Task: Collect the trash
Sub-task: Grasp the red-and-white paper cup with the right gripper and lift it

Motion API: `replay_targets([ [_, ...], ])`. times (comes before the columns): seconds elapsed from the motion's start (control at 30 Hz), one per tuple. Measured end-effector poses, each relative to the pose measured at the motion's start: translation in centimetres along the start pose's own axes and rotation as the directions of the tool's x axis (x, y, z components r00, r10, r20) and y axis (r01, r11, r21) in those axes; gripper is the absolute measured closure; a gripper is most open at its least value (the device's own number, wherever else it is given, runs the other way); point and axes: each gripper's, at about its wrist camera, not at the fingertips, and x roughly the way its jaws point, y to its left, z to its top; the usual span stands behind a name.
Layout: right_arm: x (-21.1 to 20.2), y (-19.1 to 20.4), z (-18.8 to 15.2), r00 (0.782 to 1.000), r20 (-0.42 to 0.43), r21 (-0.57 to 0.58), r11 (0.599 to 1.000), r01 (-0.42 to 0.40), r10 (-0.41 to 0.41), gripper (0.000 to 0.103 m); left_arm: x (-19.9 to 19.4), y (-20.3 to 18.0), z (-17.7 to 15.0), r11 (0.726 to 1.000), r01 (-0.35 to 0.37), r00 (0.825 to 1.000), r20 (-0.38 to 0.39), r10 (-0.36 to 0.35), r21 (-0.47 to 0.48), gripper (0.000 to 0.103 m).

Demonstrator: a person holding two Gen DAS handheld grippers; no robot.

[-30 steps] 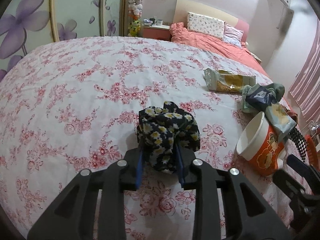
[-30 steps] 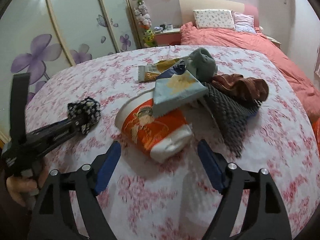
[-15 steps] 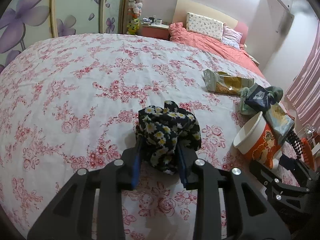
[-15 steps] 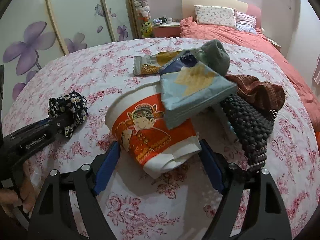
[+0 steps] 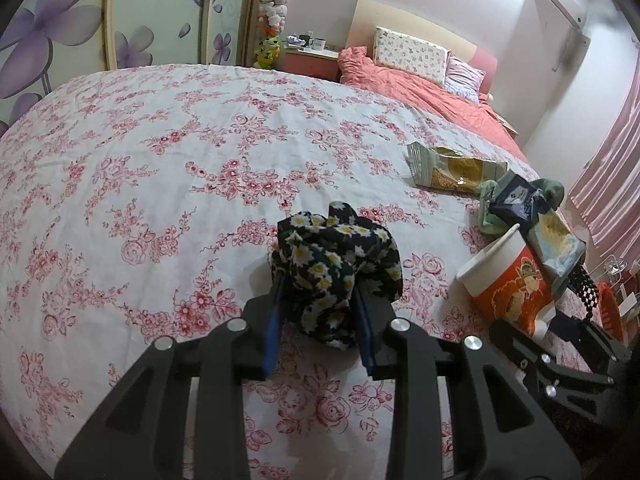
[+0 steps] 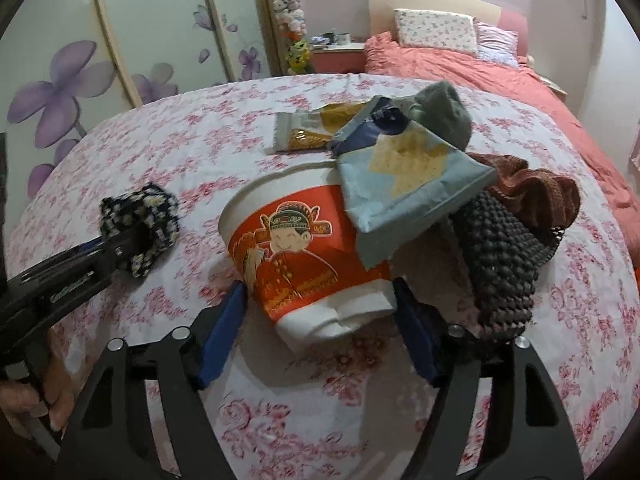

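Since the earlier frame the right gripper [image 6: 318, 312] has advanced, its jaws closing around the tipped noodle cup [image 6: 296, 248], though firm contact cannot be confirmed. Its base points at the gripper, rim away, on the floral bedspread [image 6: 200, 152]. Further left, the left gripper [image 5: 316, 312] pinches a daisy-print cloth [image 5: 334, 256].

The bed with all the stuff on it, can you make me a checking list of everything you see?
Surface: floral bedsheet, covering the bed.
Job's things: orange noodle cup on its side; blue snack bag lying over it; green-gold wrapper flat.
Clutter: daisy-print cloth, grey-green cloth, brown knit, black mesh item.
Grippers: left hand-held gripper shut on daisy-print cloth; right hand-held gripper closing around the noodle cup's base.
Cables: nothing seen.
Surroundings: wardrobe doors, pillows.
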Motion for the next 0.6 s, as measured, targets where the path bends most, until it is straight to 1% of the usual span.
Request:
replay_targets([
  [0.1, 0.1, 0.3, 0.3, 1.000, 0.013, -0.001, 1.000, 0.011, -0.011, 0.030, 0.0, 0.0, 0.0, 1.000, 0.000, 1.000, 0.000, 0.000, 0.000, 0.071],
  [0.17, 0.2, 0.4, 0.5, 1.000, 0.019, -0.001, 1.000, 0.011, -0.011, 0.025, 0.0, 0.0, 0.0, 1.000, 0.000, 1.000, 0.000, 0.000, 0.000, 0.071],
  [0.3, 1.1, 0.7, 1.1, 1.000, 0.007, -0.021, 1.000, 0.009, -0.009, 0.025, 0.0, 0.1, 0.0, 1.000, -0.001, 1.000, 0.000, 0.001, 0.001, 0.071],
  [0.47, 0.5, 0.1, 0.6, 1.000, 0.016, -0.006, 1.000, -0.019, 0.019, 0.027, 0.0, 0.1, 0.0, 1.000, -0.001, 1.000, 0.000, 0.001, 0.001, 0.071],
  [0.6, -1.1, -0.8, -0.3, 0.998, 0.024, 0.019, 0.998, -0.064, 0.064, 0.027, 0.0, 0.0, 0.0, 1.000, -0.004, 1.000, -0.001, 0.004, 0.006, 0.070],
])
